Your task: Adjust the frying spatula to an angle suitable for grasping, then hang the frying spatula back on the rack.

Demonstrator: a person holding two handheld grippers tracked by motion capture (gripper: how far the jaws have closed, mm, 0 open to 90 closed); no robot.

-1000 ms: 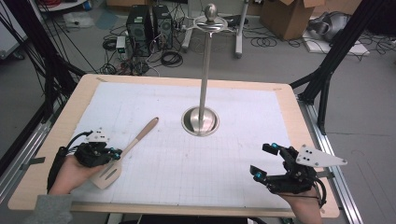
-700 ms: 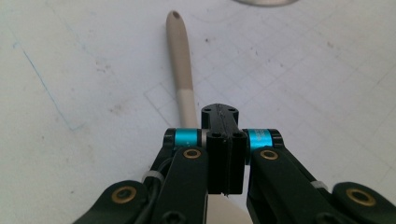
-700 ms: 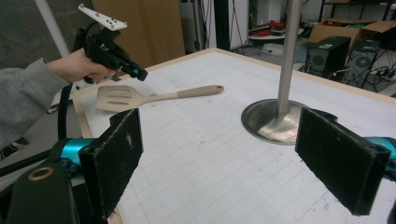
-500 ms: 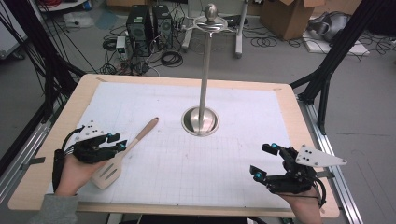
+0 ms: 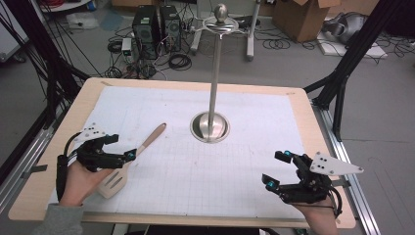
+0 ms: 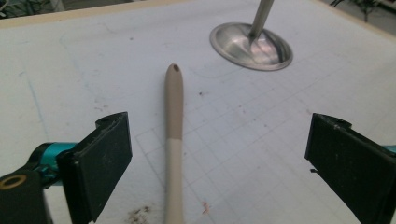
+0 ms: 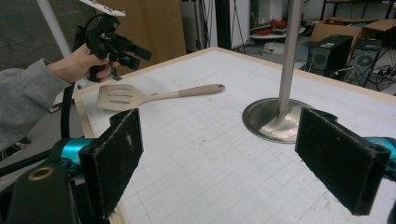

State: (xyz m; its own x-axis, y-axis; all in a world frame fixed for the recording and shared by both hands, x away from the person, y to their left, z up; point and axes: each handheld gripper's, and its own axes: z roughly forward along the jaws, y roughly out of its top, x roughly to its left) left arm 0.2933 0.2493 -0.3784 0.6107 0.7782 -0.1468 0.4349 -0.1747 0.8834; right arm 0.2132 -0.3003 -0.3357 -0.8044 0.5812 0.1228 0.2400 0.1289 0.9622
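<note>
A: Where is the spatula?

B: It lies flat on the white mat. Its wide slotted end is right under the left gripper, close to the person's left hand. Its thin handle runs straight away from that gripper, toward the round foot of the metal stand.

A: Is the left gripper holding it?

B: No. The jaws have just been opening and now they stand wide apart. In the left gripper view the handle goes up the middle between the two black jaws, a bit nearer the left one. Neither jaw touches it.

A: So which way does the long part point?

B: Away from the left gripper, along the same line the gripper looks. The little hole at the handle tip is at the far end, near the stand but not touching it.

A: And the right gripper?

B: Its jaws are spread wide too, with nothing between them. From there the spatula is well apart, far across the mat, lying sideways. The stand is nearer to that gripper than the spatula is.

A: Which hand is closer to the spatula?

B: The left one, by a lot. I think if that gripper wants the handle, it only has to come down a little and squeeze across the thin part
</note>
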